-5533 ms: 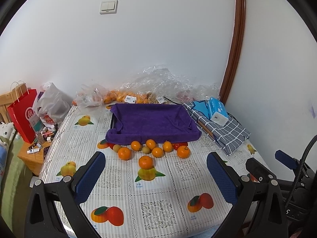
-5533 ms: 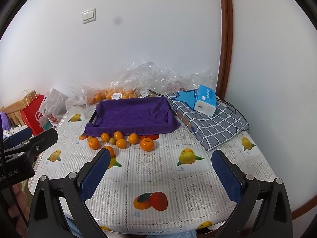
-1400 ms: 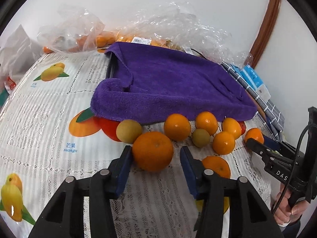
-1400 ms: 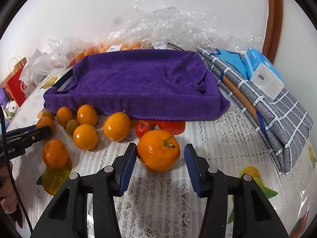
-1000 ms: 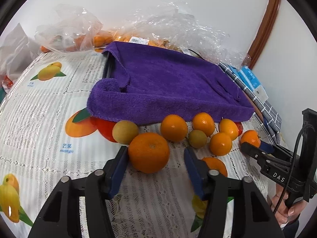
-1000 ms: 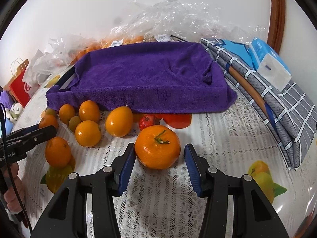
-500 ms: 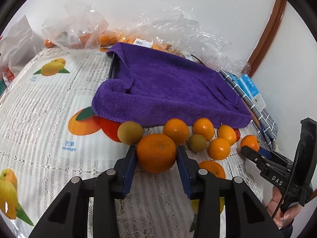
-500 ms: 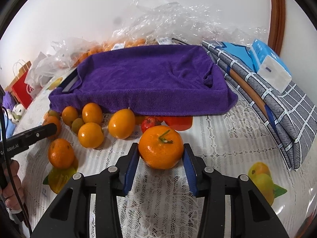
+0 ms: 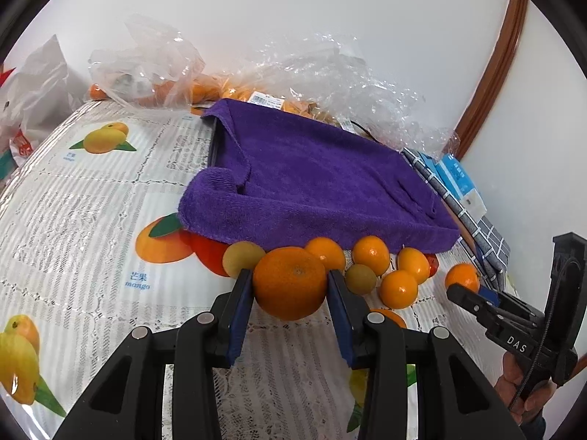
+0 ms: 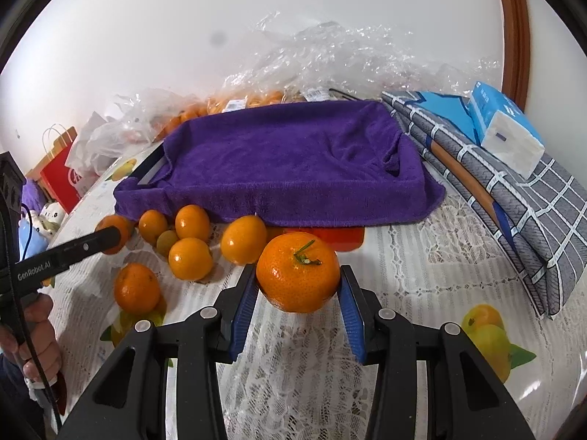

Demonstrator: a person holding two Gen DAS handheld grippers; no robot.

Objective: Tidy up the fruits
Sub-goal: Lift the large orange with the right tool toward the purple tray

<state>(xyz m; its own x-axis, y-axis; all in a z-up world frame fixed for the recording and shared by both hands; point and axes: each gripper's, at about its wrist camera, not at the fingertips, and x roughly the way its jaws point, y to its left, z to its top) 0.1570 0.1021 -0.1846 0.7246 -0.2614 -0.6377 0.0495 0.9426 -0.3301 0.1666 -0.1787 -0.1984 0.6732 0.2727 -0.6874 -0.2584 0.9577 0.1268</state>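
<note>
Both pairs of jaws have just closed: a second ago each stood a little apart from its fruit, and now the blue pads of the left gripper press both flanks of a large orange, while the right gripper pinches a stemmed orange the same way. Neither fruit looks lifted; each seems to sit on the lace-patterned tabletop or barely off it, and I cannot tell which. So the grasping step looks done on both sides at once, and the carrying is what remains. Just beyond the left jaws a pale yellowish fruit touches or nearly touches the left pad, and the small oranges run in a loose row along the near edge of the purple towel, which is draped over a tray whose dark rim shows at its left side. In the right view the same cluster lies to the left of the held orange, close against the towel's near edge. The towel's top holds no fruit yet, so the sorting seems hardly begun. Behind it, at the far edge of the tabletop, clear plastic bags hold more oranges.
</note>
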